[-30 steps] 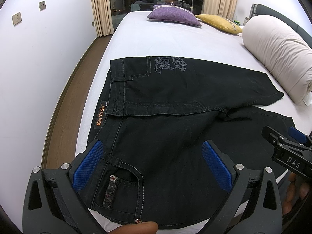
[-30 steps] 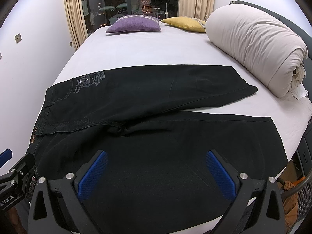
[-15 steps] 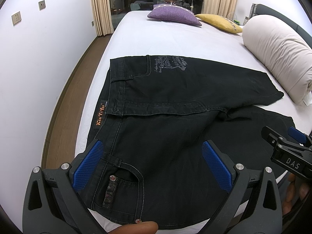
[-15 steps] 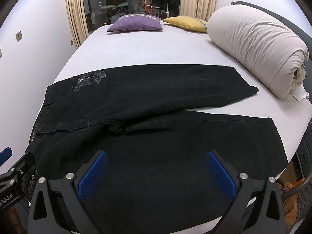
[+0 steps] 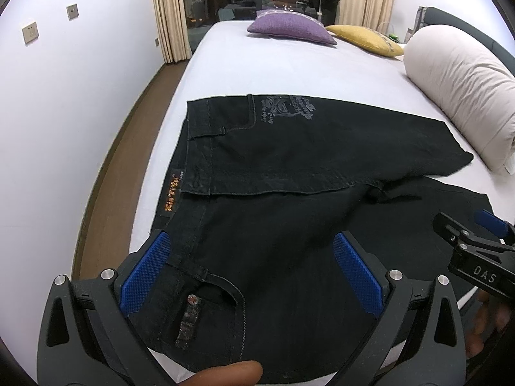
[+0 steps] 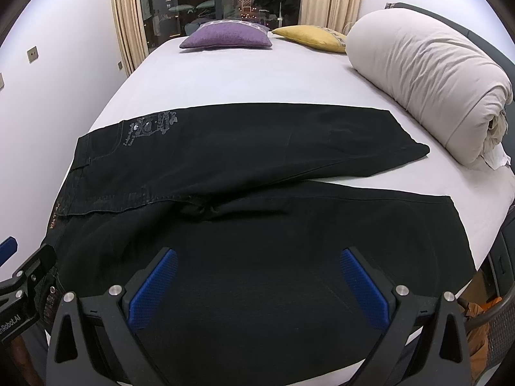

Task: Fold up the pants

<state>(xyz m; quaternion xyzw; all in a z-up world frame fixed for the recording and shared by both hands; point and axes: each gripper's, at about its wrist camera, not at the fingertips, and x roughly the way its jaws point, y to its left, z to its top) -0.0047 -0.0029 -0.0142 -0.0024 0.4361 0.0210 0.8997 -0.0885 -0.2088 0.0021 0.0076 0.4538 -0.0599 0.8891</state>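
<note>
Black pants (image 5: 289,173) lie spread flat on the white bed (image 5: 289,70), waistband to the left, both legs running right, slightly apart. They also show in the right wrist view (image 6: 257,167). My left gripper (image 5: 251,270) is open and empty, hovering over the near waistband and front pocket. My right gripper (image 6: 257,276) is open and empty over the near leg. Each gripper shows at the edge of the other's view: the right one (image 5: 473,244) and the left one (image 6: 22,276).
A rolled beige duvet (image 6: 431,83) lies along the bed's right side. A purple cushion (image 6: 225,35) and a yellow cushion (image 6: 312,37) sit at the far end. A white wall (image 5: 64,112) and brown floor strip (image 5: 122,160) run along the left.
Both grippers have barely moved; the views shift very slightly. The pants lie as before.
</note>
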